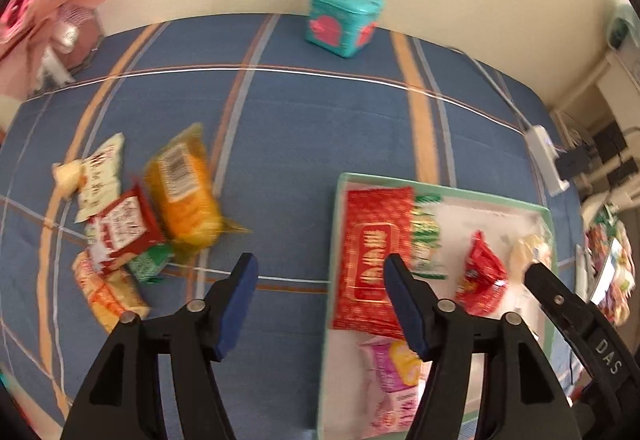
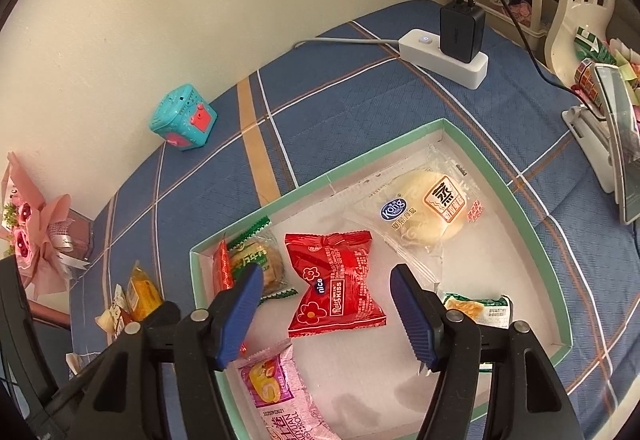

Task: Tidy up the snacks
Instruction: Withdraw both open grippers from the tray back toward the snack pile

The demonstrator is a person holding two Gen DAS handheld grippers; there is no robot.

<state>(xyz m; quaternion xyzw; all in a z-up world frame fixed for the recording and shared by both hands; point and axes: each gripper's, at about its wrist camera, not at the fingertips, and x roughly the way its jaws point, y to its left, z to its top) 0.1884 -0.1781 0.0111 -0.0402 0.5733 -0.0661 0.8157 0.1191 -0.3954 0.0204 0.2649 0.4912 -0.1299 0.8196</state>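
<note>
A green-rimmed box (image 2: 500, 176) (image 1: 338, 224) lies on the blue plaid cloth and holds several snacks: a red "nice" packet (image 2: 334, 288) (image 1: 482, 276), a clear-wrapped bun (image 2: 428, 212), a pink roll packet (image 2: 272, 388), a green-edged cake (image 2: 256, 264), a large red pack (image 1: 372, 256). A loose pile lies left of the box: an orange pack (image 1: 186, 188), a red-white packet (image 1: 122, 230), a white packet (image 1: 100, 176). My left gripper (image 1: 320, 300) is open and empty above the cloth between pile and box. My right gripper (image 2: 326, 310) is open and empty over the box.
A teal cube box (image 1: 344, 18) (image 2: 182, 118) stands by the wall. A white power strip (image 2: 444, 56) with a black charger sits at the back right. A pink bouquet (image 2: 36, 236) is at the left. A phone on a stand (image 2: 612, 144) is at the right.
</note>
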